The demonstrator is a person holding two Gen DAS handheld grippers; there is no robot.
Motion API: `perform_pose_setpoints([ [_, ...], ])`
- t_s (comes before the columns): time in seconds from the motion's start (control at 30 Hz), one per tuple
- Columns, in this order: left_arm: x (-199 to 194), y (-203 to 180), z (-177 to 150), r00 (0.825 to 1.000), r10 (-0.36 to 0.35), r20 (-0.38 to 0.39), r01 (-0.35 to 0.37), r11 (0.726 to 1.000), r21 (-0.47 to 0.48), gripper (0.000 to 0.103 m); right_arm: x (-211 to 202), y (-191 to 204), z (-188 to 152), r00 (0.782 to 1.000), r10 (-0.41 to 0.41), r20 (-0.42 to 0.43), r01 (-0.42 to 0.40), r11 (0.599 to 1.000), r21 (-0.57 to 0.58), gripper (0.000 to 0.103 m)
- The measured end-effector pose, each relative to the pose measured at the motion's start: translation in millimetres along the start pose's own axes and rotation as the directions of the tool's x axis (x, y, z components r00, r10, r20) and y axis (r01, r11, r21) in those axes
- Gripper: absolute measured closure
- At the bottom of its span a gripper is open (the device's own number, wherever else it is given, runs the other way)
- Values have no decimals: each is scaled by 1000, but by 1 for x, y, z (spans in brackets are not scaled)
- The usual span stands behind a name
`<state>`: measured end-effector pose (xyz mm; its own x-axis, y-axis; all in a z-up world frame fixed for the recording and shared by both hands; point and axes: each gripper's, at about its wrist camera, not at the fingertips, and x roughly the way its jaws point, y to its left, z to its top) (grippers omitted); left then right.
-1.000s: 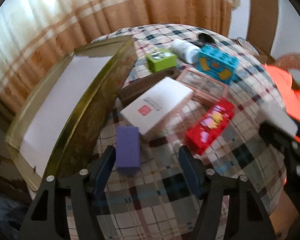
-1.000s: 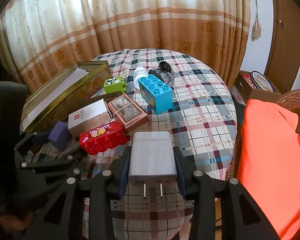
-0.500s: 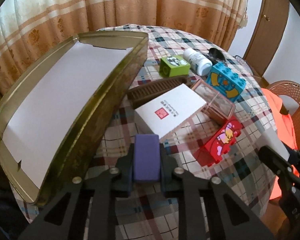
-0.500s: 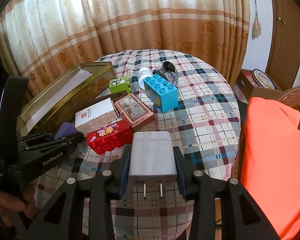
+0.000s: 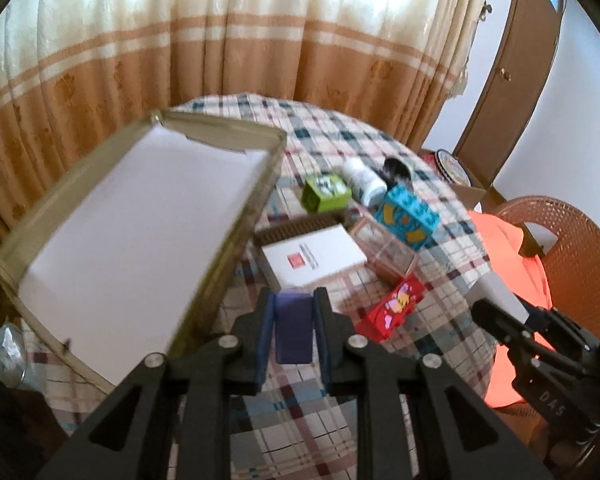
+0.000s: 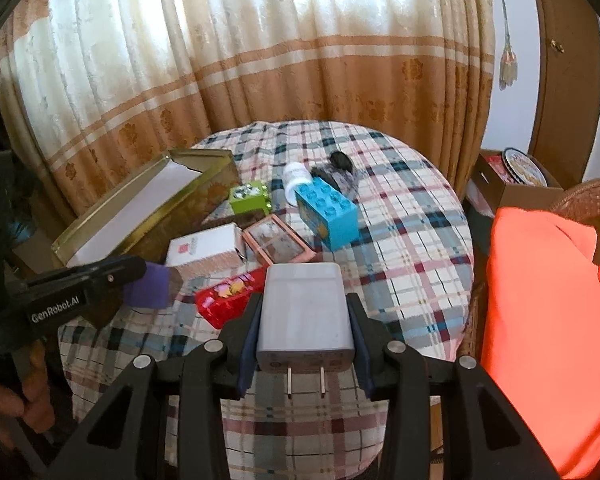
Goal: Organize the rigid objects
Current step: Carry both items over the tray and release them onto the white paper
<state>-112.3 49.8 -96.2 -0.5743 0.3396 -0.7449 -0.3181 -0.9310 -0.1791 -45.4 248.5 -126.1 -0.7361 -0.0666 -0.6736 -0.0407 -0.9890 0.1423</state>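
Above the plaid table [image 6: 412, 240], left fingers [image 5: 265, 340] clamped on purple block [image 5: 293, 330] lengthwise, right fingers [image 6: 247, 356] clamped on white charger [image 6: 305, 316], prongs rearward.

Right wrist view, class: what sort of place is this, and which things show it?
Probably a room at home: long curtains, a round table under a plaid cloth, and a wicker chair.

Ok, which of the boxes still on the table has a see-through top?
The pink-framed box, lying between the white box and the blue studded block. Its top is clear; the white box, green box and red box are opaque.
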Motion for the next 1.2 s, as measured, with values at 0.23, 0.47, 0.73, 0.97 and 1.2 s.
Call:
perform_pose_setpoints([
  [0.23, -25, 17, 8, 994, -85, 68, 87, 996, -27, 85, -11, 19, 14, 999, 10, 45, -8, 999, -39, 61],
  [0.47, -49, 32, 18, 984, -80, 158, 86, 996, -28, 85, -16, 38, 25, 996, 37, 76, -32, 997, -67, 61],
  [0.73, -60, 73, 30, 981, 33, 192, -13, 994, -105, 85, -17, 74, 53, 985, 110, 134, -93, 988, -124, 61],
  [0.97, -54, 106, 33, 976, 146, 163, -121, 981, -154, 85, 7, 115, 69, 977, 177, 120, -159, 977, -145, 61],
  [1.2, -37, 120, 31, 970, 210, 120, -190, 969, -155, 85, 46, 138, 76, 980, 191, 59, -184, 976, -114, 61],
])
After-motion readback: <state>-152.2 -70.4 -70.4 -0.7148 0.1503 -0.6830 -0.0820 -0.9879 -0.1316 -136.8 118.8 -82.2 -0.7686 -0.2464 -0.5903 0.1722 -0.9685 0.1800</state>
